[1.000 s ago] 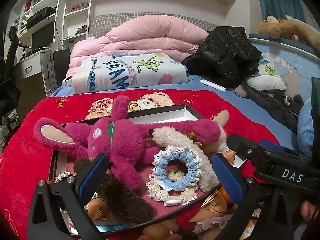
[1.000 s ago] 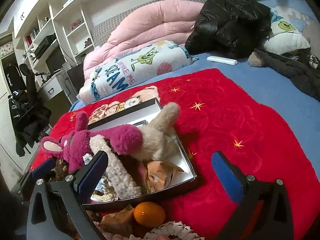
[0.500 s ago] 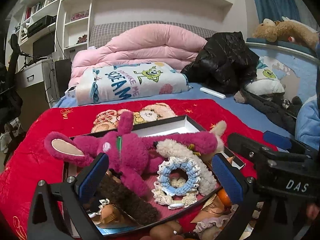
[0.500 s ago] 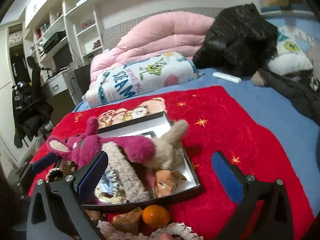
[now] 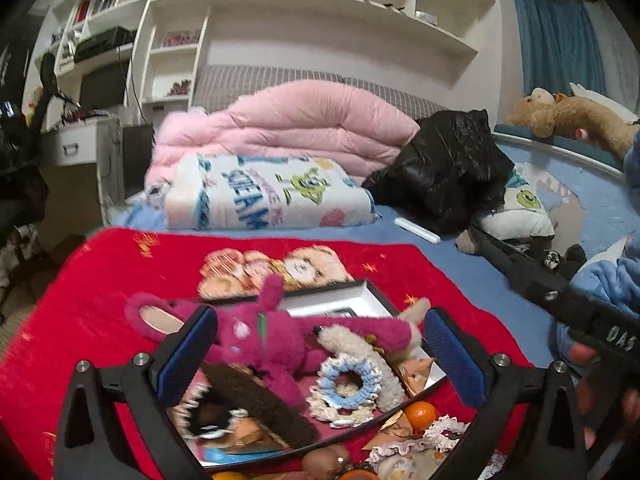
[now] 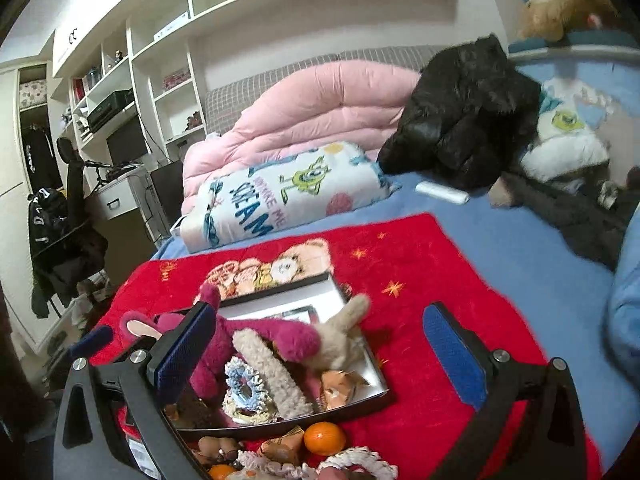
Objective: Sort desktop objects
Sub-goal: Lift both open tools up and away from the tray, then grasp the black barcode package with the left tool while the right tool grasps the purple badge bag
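Left wrist view: the left tool (image 5: 320, 350) hangs released over a shallow box (image 5: 372, 292) on the red blanket (image 5: 88, 280), where a magenta plush rabbit (image 5: 272, 340) lies. The right tool (image 6: 320, 350) is released too, holding nothing.

Both wrist cameras sit low at the near edge of the red blanket (image 5: 92, 280), looking forward along their own blue-padded fingers toward the far edge and the white shelving (image 5: 320, 12) behind the bed. The left view looks close down onto the near edge of the shallow black box (image 5: 372, 292), with the right-hand tool crossing its right margin. The right view stands slightly further right, facing leftward across the box (image 6: 332, 280). Both share the box, the pink plush bunny (image 5: 272, 340), the pink duvet (image 6: 332, 108) and black jacket (image 6: 468, 116).
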A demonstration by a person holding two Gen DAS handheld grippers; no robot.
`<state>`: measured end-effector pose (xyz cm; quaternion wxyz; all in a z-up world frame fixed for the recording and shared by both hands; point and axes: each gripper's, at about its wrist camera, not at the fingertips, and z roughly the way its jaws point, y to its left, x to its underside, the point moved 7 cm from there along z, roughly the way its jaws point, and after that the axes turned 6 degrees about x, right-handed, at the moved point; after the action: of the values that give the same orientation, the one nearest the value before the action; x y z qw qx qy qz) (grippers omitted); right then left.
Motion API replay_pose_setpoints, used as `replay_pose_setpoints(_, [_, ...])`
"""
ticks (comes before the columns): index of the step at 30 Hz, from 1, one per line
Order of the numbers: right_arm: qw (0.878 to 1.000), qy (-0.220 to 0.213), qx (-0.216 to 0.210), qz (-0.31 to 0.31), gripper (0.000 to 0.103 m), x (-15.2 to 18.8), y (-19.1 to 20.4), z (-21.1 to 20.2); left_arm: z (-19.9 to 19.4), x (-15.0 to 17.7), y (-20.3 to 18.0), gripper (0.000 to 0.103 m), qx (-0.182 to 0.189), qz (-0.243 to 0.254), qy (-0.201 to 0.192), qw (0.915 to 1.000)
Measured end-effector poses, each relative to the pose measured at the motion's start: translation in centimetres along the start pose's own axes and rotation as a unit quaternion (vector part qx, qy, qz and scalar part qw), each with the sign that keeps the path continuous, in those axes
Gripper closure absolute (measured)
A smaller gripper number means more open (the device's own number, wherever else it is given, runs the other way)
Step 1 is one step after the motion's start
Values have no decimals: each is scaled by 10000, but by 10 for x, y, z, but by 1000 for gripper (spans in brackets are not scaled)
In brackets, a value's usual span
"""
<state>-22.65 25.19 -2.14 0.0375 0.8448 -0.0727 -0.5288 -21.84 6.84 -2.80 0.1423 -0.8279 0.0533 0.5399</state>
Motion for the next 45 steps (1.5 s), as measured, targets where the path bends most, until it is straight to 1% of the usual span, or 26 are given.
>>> replay_pose_setpoints(3, [9997, -146, 201, -41, 0, -23, -5, -33, -32, -32, 6, 0, -65, -122, -128, 9998])
replay_pose_setpoints(6, [9993, -293, 200, -149, 0, -46, 1, -68, -71, -73, 5, 0, -40, -105, -290, 9995])
replay_pose_setpoints(8, [9987, -443, 188, -142, 0, -59, 9, -91, -92, -92, 3, 0, -46, 34, -288, 9996])
replay_pose_setpoints(10, [9980, -597, 131, -189, 0, -69, 21, -115, -113, -111, 3, 0, -27, 111, -199, 9997])
replay_pose_setpoints(11, [9973, -681, 75, -282, 0, -73, 29, -126, -121, -117, 4, 0, -21, 121, -196, 9997])
replay_pose_setpoints(13, [9961, -799, 133, -340, 0, -76, 38, -143, -140, -126, 14, 0, -144, 12, -169, 9998])
replay_pose_setpoints(14, [9961, -811, 146, -311, 0, -76, 43, -150, -146, -124, 20, 0, -225, -31, -140, 9996])
replay_pose_setpoints(15, [9961, -835, 70, -262, 0, -76, 46, -155, -153, -118, 25, 0, -299, -46, -116, 9995])
replay_pose_setpoints(17, [9962, -851, -196, -55, 0, -71, 50, -167, -164, -90, 39, 0, -504, 15, 123, 9987])
replay_pose_setpoints(18, [9961, -789, -387, 13, 0, -64, 52, -172, -167, -75, 44, 0, -569, 26, 225, 9981])
replay_pose_setpoints(19, [9962, -733, -473, 24, 0, -58, 53, -175, -171, -51, 51, 0, -602, 29, 315, 9977])
replay_pose_setpoints(21, [9968, -627, -500, -17, 0, -41, 53, -177, -175, -14, 63, 0, -567, -7, 413, 9975])
replay_pose_setpoints(22, [9972, -558, -491, -61, 0, -30, 53, -176, -172, 1, 68, 0, -544, -11, 527, 9971])
replay_pose_setpoints(24, [9974, -449, -563, -93, 0, -10, 53, -173, -162, 23, 74, 0, -497, 130, 900, 9946])
replay_pose_setpoints(25, [9972, -406, -620, -97, 0, -3, 52, -169, -154, 30, 78, 0, -598, 265, 1035, 9925])
replay_pose_setpoints(26, [9972, -331, -662, -133, 0, 4, 54, -163, -152, 33, 80, 0, -662, 321, 1031, 9919])
replay_pose_setpoints(27, [9974, -254, -647, -161, 0, 8, 54, -157, -149, 35, 82, 0, -667, 308, 1013, 9921])
replay_pose_setpoints(28, [9977, -165, -635, -169, 0, 11, 56, -149, -145, 36, 85, 0, -584, 209, 1012, 9929])
replay_pose_setpoints(30, [9964, -46, -842, -99, 0, 19, 60, -138, -137, 41, 86, 0, -461, 145, 1092, 9928])
replay_pose_setpoints(32, [9939, 125, -1090, 119, 0, 30, 61, -126, -126, 47, 88, 0, -514, 286, 1231, 9906])
replay_pose_setpoints(35, [9831, 633, -1629, 550, 0, 52, 65, -101, -115, 54, 87, 0, -652, 511, 1326, 9877])
replay_pose_setpoints(36, [9812, 748, -1685, 574, 0, 56, 67, -95, -113, 56, 88, 0, -664, 492, 1335, 9876])
replay_pose_setpoints(39, [9784, 1002, -1770, 359, 0, 72, 75, -82, -101, 65, 91, 0, -553, 245, 1492, 9870])
replay_pose_setpoints(40, [9765, 1145, -1805, 278, 0, 78, 79, -77, -95, 69, 93, 0, -535, 203, 1565, 9860])
replay_pose_setpoints(41, [9726, 1376, -1863, 202, 0, 87, 83, -71, -89, 75, 94, 0, -534, 204, 1659, 9845])
replay_pose_setpoints(45, [9576, 1989, -2073, 212, 0, 117, 92, -53, -67, 100, 100, 0, -612, 272, 2017, 9772])
